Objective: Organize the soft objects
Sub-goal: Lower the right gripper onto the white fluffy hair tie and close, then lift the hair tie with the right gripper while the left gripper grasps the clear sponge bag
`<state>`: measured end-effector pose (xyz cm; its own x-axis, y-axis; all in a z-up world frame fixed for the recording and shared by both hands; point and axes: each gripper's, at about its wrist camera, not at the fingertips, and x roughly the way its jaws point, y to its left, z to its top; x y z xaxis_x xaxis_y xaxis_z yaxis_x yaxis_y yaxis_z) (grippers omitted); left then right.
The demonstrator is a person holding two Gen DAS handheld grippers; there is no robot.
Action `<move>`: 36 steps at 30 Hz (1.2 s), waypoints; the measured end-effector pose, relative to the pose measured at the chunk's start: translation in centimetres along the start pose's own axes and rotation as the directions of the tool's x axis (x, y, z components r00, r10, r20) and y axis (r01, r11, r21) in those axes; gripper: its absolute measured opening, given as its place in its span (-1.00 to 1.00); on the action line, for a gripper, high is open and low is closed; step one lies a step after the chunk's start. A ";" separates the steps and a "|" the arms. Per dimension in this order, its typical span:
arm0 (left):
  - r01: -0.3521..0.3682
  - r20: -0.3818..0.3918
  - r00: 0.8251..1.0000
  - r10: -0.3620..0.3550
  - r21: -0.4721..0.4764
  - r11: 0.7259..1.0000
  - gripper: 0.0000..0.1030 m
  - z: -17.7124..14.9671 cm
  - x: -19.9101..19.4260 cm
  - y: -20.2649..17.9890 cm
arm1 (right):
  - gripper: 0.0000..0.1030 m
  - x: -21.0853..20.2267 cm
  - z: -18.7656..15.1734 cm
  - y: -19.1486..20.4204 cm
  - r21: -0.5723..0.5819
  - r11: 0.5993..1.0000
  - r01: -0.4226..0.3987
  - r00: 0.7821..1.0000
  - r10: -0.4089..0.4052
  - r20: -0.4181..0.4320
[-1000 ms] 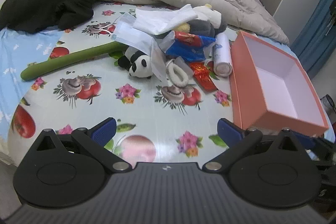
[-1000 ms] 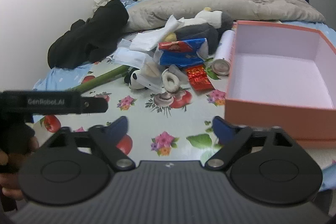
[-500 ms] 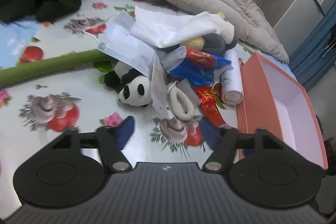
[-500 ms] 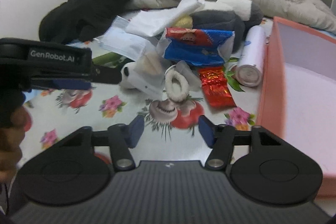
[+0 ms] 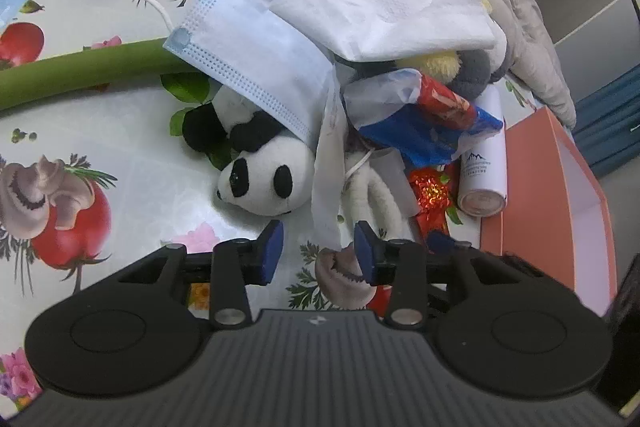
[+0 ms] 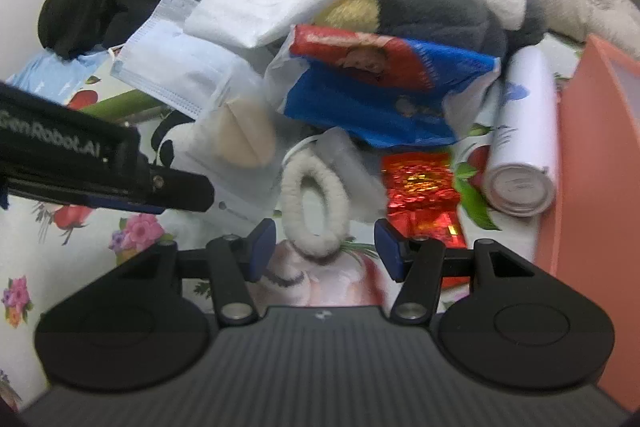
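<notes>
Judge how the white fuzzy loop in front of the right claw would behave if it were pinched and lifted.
The white fuzzy loop looks soft and yarn-wrapped, so it would probably squash and sag rather than hold its oval. It seems light for its size. Its upper end sits against the clear packet and the grey piece, so lifting might nudge them. The right claw stands open around its near end.

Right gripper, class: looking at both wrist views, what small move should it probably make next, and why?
Probably ease the right gripper forward and down around the white fuzzy ring, then close. Its jaws stand open; the ring's near end lies just between the fingertips, untouched. It is soft, lies loose on the tablecloth, and the pink box is open alongside.
</notes>
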<state>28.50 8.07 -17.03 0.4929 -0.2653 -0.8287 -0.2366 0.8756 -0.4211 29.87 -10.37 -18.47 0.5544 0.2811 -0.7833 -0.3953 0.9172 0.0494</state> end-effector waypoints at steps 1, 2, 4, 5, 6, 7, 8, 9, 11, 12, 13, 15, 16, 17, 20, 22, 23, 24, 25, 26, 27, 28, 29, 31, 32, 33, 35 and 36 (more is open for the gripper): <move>0.005 -0.005 1.000 -0.005 -0.007 1.000 -0.17 0.2 0.2 0.1 | 0.10 0.4 0.1 0.0 -0.001 1.000 0.002 1.000 -0.002 -0.012; 0.008 -0.006 1.000 -0.008 -0.011 1.000 -0.20 0.3 0.3 0.2 | 0.10 0.7 0.0 0.1 -0.006 1.000 0.007 1.000 -0.007 -0.017; 0.011 -0.007 1.000 -0.011 -0.008 1.000 -0.29 0.6 0.7 0.2 | 0.10 1.3 -0.3 0.3 -0.024 0.999 0.029 0.999 -0.030 -0.027; 0.019 -0.008 1.000 -0.020 -0.011 1.000 -0.34 0.7 0.7 0.2 | 0.03 1.6 -0.4 0.3 -0.022 0.999 0.029 0.999 -0.030 -0.027; 0.028 -0.008 1.000 -0.028 -0.007 1.000 -0.48 0.7 0.9 0.2 | -0.05 1.8 -0.6 0.2 -0.014 1.000 0.026 0.999 -0.026 -0.027; 0.027 -0.007 1.000 -0.027 -0.001 1.000 -0.59 0.6 1.1 0.1 | -0.10 1.8 -0.7 0.2 -0.010 1.000 0.019 1.000 -0.019 -0.011; 0.023 -0.008 1.000 -0.022 0.005 1.000 -0.64 0.6 1.3 0.0 | -0.25 1.7 -0.7 0.3 -0.019 1.000 0.017 1.000 -0.017 -0.001; 0.025 -0.010 1.000 -0.025 0.005 1.000 -0.74 0.5 1.5 0.1 | -0.38 1.7 -0.8 0.4 -0.035 0.999 0.018 1.000 -0.018 0.009; 0.034 0.005 0.999 -0.034 -0.002 0.999 -0.86 0.3 1.7 0.2 | -0.64 1.5 -1.0 0.7 -0.046 0.999 0.015 1.000 -0.014 0.023; 0.030 0.014 0.999 -0.030 0.005 1.000 -0.90 0.1 1.7 0.2 | -0.70 1.4 -1.1 0.7 -0.044 0.999 0.013 1.000 -0.011 0.025; 0.024 0.025 0.999 -0.025 0.010 1.000 -0.94 -0.1 1.7 0.2 | -0.71 1.2 -1.3 0.8 -0.039 0.999 0.012 0.999 -0.011 0.034; 0.029 0.045 0.999 -0.030 0.016 0.999 -0.97 -0.5 1.6 0.3 | -0.75 0.7 -1.7 0.8 -0.036 0.999 0.016 0.999 -0.014 0.050; 0.033 0.053 0.998 -0.034 0.024 0.999 -0.98 -0.8 1.5 0.3 | -0.75 0.4 -2.0 0.8 -0.037 0.999 0.020 0.998 -0.018 0.059; 0.032 0.067 0.997 -0.034 0.036 0.999 -0.98 -1.2 1.3 0.2 | -0.76 -0.1 -2.4 0.9 -0.038 0.999 0.018 0.998 -0.016 0.069; 0.030 0.098 0.995 -0.037 0.069 0.997 -0.99 -2.5 0.5 0.0 | -0.76 -1.5 -3.8 1.0 -0.031 0.999 0.024 0.996 -0.021 0.085; 0.033 0.117 0.992 -0.043 0.087 0.996 -0.99 -3.7 -0.5 -0.2 | -0.76 -3.0 -5.0 1.1 -0.012 1.000 0.024 0.996 -0.023 0.087; 0.033 0.122 0.992 -0.044 0.091 0.995 -0.99 -4.3 -0.9 -0.3 | -0.76 -3.9 -5.5 1.2 -0.008 1.000 0.026 0.995 -0.025 0.092; 0.036 0.123 0.991 -0.047 0.089 0.995 -0.99 -4.8 -1.4 -0.4 | -0.76 -4.7 -6.1 1.3 -0.006 1.000 0.031 0.995 -0.030 0.097; 0.045 0.122 0.991 -0.055 0.086 0.995 -0.99 -5.4 -1.9 -0.5 | -0.76 -5.2 -6.3 1.2 -0.004 0.999 0.034 0.995 -0.033 0.099; 0.052 0.123 0.990 -0.063 0.089 0.995 -0.99 -6.0 -2.6 -0.6 | -0.76 -5.9 -6.8 1.3 0.003 0.999 0.034 0.994 -0.034 0.101; 0.049 0.127 0.990 -0.062 0.100 0.994 -0.99 -6.6 -3.2 -0.8 | -0.76 -6.6 -7.4 1.3 0.014 0.999 0.034 0.994 -0.035 0.103; 0.047 0.130 0.990 -0.061 0.112 0.993 -0.99 -7.3 -3.8 -1.1 | -0.76 -7.3 -7.9 1.3 0.024 0.999 0.035 0.994 -0.037 0.104; 0.050 0.130 0.989 -0.065 0.120 0.992 -0.99 -7.9 -4.4 -1.2 | -0.76 -7.9 -8.3 1.1 0.035 0.999 0.036 0.994 -0.040 0.104; 0.058 0.130 0.989 -0.075 0.130 0.990 -0.99 -9.1 -5.4 -1.4 | -0.76 -8.8 -9.1 0.8 0.059 0.998 0.037 0.995 -0.043 0.094; 0.058 0.128 0.989 -0.075 0.133 0.989 -0.99 -9.8 -5.8 -1.4 | -0.76 -9.2 -9.5 0.7 0.071 0.997 0.036 0.995 -0.042 0.090; 0.061 0.123 0.989 -0.078 0.132 0.989 -0.99 -10.3 -6.1 -1.4 | -0.76 -9.7 -10.0 0.6 0.082 0.996 0.038 0.995 -0.045 0.088; 0.074 0.110 0.990 -0.088 0.123 0.990 -0.99 -11.4 -6.8 -1.4 | -0.76 -10.5 -10.9 0.6 0.085 0.996 0.041 0.995 -0.048 0.087; 0.077 0.103 0.991 -0.090 0.123 0.989 -0.99 -12.0 -7.1 -1.3 | -0.76 -10.9 -11.3 0.7 0.083 0.996 0.043 0.995 -0.050 0.085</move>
<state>15.26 3.93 -15.04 0.5961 -0.2998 -0.7448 -0.0934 0.8954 -0.4353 15.26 -16.02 -16.94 0.6338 0.2580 -0.7292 -0.3088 0.9487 0.0673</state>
